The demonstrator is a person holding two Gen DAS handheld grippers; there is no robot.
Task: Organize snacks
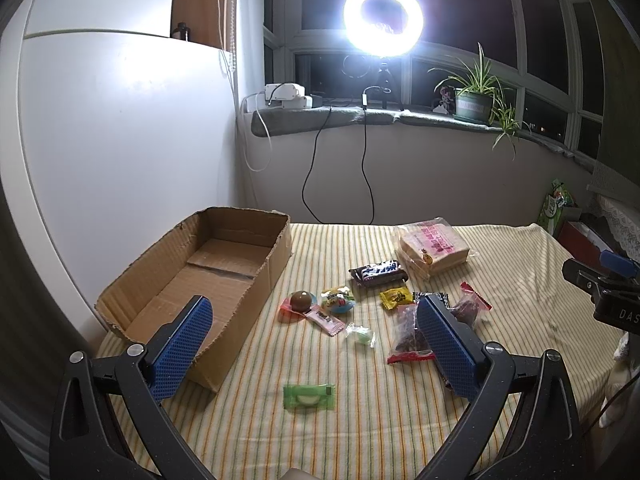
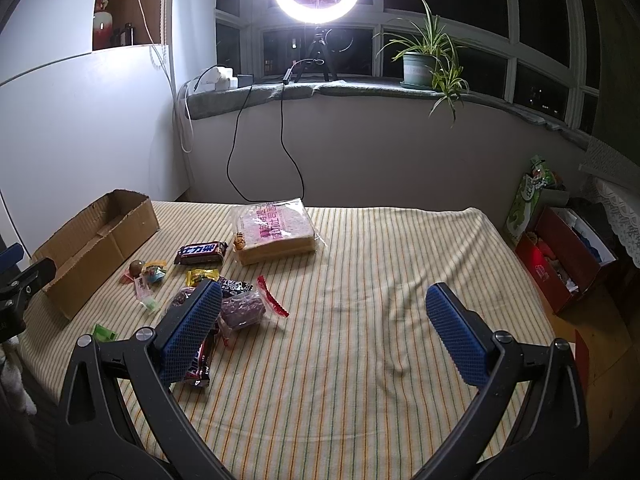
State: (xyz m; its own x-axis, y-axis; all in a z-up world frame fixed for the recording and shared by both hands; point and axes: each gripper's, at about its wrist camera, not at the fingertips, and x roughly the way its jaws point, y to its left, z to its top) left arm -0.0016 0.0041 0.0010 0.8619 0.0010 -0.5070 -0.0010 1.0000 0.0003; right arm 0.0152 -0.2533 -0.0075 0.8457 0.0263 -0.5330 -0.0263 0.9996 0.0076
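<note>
An empty cardboard box (image 1: 224, 264) sits at the left of the striped table (image 1: 360, 400). Snacks lie scattered mid-table: a bagged bread loaf (image 1: 432, 246), a dark chocolate bar (image 1: 378, 273), a yellow candy (image 1: 396, 297), a brown ball candy (image 1: 301, 300), a pink sachet (image 1: 325, 319), a green packet (image 1: 309, 397) and red-edged dried-fruit bags (image 1: 406, 334). My left gripper (image 1: 314, 312) hangs open above them, holding nothing. My right gripper (image 2: 324, 294) is open over bare cloth, right of the snacks; the bread (image 2: 276, 232) and box (image 2: 96, 244) lie beyond.
A bright ring light (image 1: 383, 19) and a potted plant (image 1: 476, 100) stand on the windowsill behind the table. Cables hang down the wall. A red box (image 2: 568, 256) of goods and a green pack (image 2: 528, 200) sit off the table's right side. A white cabinet is at left.
</note>
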